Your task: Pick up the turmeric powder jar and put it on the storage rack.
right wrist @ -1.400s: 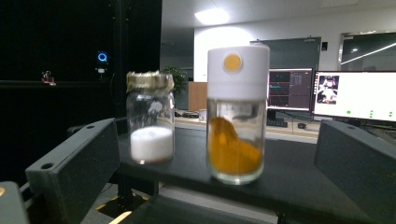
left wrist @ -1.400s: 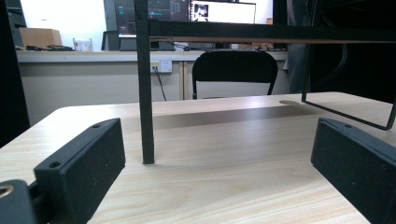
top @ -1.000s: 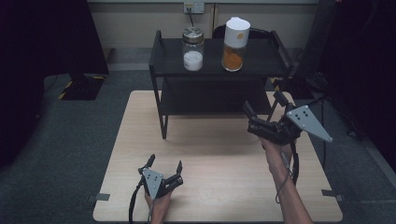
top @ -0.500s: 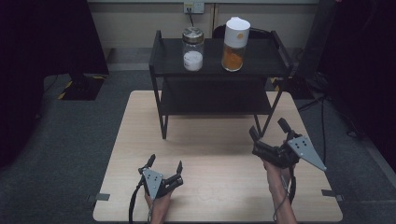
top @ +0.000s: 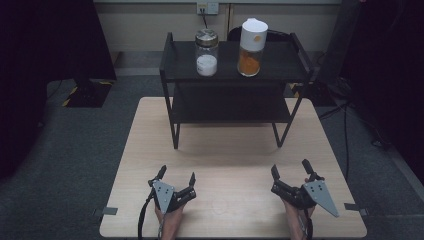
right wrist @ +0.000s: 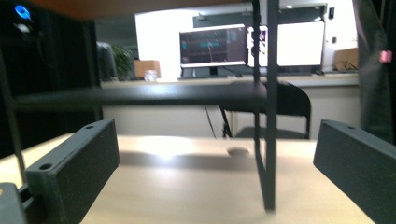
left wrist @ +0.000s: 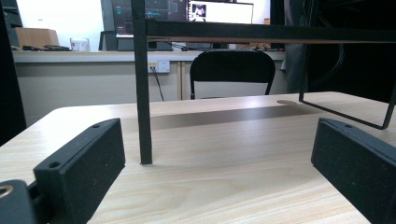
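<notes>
High view: the left claw and right claw rest released and empty on the near tabletop, well apart from the shelf, where the white-powder jar and orange jar stand; the work appears done or unstarted. Gripper views: jaws spread; no legible writing.

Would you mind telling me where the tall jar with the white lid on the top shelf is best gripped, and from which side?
Grip the tall jar around its clear body, below the white lid, coming level from the front with the right gripper, whose jaws stand open. The jar stands upright near the shelf's front edge, and the glass jar stands apart on its left, probably leaving finger room.
</notes>
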Tool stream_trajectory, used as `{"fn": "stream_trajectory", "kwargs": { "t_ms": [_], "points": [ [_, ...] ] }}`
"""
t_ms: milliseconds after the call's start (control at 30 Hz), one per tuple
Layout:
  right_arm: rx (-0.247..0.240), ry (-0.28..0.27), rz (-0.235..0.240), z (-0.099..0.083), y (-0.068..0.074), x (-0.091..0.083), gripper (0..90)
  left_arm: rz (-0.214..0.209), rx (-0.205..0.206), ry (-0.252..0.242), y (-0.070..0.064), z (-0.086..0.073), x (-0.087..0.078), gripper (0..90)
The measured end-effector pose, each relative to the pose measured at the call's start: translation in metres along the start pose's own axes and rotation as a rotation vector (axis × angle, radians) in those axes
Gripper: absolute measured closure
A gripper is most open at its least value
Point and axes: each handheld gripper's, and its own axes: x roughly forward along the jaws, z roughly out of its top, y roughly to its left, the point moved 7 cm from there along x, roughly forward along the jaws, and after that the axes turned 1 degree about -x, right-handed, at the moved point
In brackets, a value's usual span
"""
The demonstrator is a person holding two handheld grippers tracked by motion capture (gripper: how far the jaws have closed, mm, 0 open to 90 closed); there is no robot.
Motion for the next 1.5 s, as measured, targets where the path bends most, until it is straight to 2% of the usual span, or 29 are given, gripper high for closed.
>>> {"fn": "stream_trajectory", "kwargs": {
  "t_ms": [33,167,367,567,800,867,933,1500],
  "points": [
    [-0.007,0.016,-0.004,-0.008,0.000,-0.002,0.0,0.000,0.000,0.000,0.000,0.000,0.000,2.3],
    [-0.034,0.040,-0.005,-0.021,0.002,-0.006,0.0,0.000,0.000,0.000,0.000,0.000,0.000,2.3],
    [-0.042,0.057,-0.010,-0.032,0.006,-0.007,0.0,-0.001,0.000,0.000,0.000,0.000,0.000,2.2],
    [-0.035,0.062,-0.050,-0.043,0.010,-0.008,0.0,0.000,0.000,0.000,0.000,0.000,0.000,2.2],
    [-0.056,0.058,-0.105,-0.045,0.016,-0.007,0.0,0.004,0.000,0.000,0.000,0.000,0.000,2.2],
    [-0.064,0.060,-0.108,-0.045,0.017,-0.007,0.0,0.004,0.000,0.000,0.000,0.000,0.000,2.2],
    [-0.057,0.089,-0.111,-0.043,0.016,-0.004,0.0,0.004,-0.001,0.000,0.000,0.000,0.000,2.2],
    [-0.055,0.086,-0.121,-0.043,0.017,-0.004,0.0,0.006,-0.001,0.000,-0.001,0.000,0.000,2.2]
  ]
}}
